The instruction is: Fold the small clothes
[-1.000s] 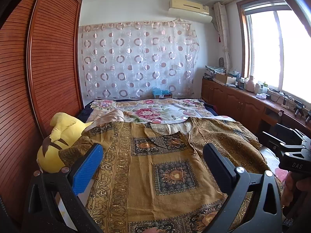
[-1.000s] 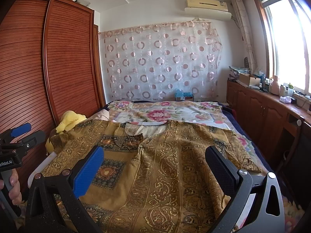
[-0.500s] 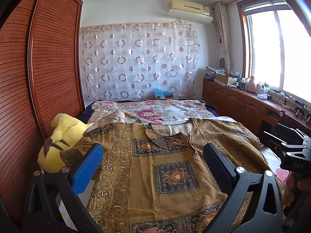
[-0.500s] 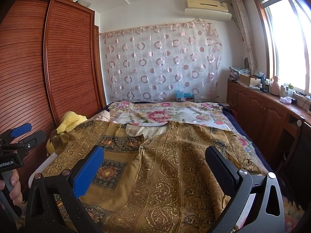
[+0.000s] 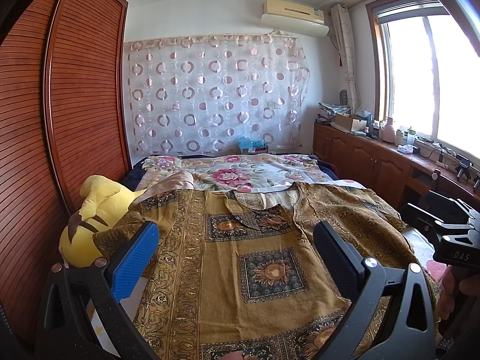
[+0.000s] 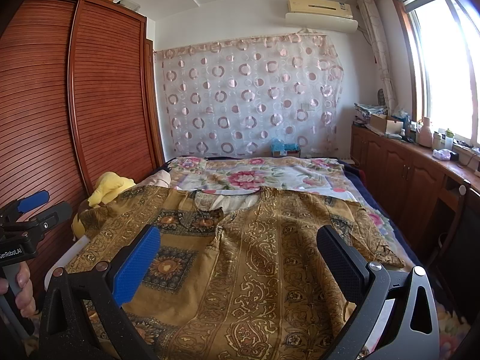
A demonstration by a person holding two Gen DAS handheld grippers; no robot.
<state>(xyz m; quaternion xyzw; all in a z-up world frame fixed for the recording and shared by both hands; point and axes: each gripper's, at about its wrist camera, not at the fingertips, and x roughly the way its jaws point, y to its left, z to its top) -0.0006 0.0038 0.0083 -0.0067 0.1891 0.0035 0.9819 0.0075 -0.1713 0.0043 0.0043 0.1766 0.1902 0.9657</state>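
A golden-brown patterned garment (image 5: 240,258) lies spread flat on the bed (image 5: 303,177), neckline toward the far wall, covering the near half of the floral bedspread (image 5: 240,174). Its left sleeve drapes over a yellow plush toy (image 5: 90,219) wedged between the bed and the slatted wooden wardrobe (image 5: 60,120); its right sleeve reaches the bed's window-side edge. The left tongs (image 5: 237,249) stand wide apart above the garment's lower front, one finger with a blue pad, the other black, with nothing between them. The right tongs (image 6: 240,255) are likewise spread wide, hovering over the garment's right half and gripping nothing. Each tool is visible at the edge of the other's view, held by a hand (image 6: 21,291) on its handle. Containers: an open cardboard box (image 6: 286,151) sits at the head of the bed below the circle-patterned curtain (image 6: 249,102) and holds blue crumpled material, its kind not discernible. A second open cardboard box (image 6: 385,123) rests on the wooden counter (image 6: 420,162) under the window; its contents cannot be seen. Beside it on the counter are folded fabrics, a pale pink jug (image 6: 426,132), small bottles and a tissue pack, too small to detail. An air conditioner (image 6: 321,12) is mounted on the wall above the curtain.
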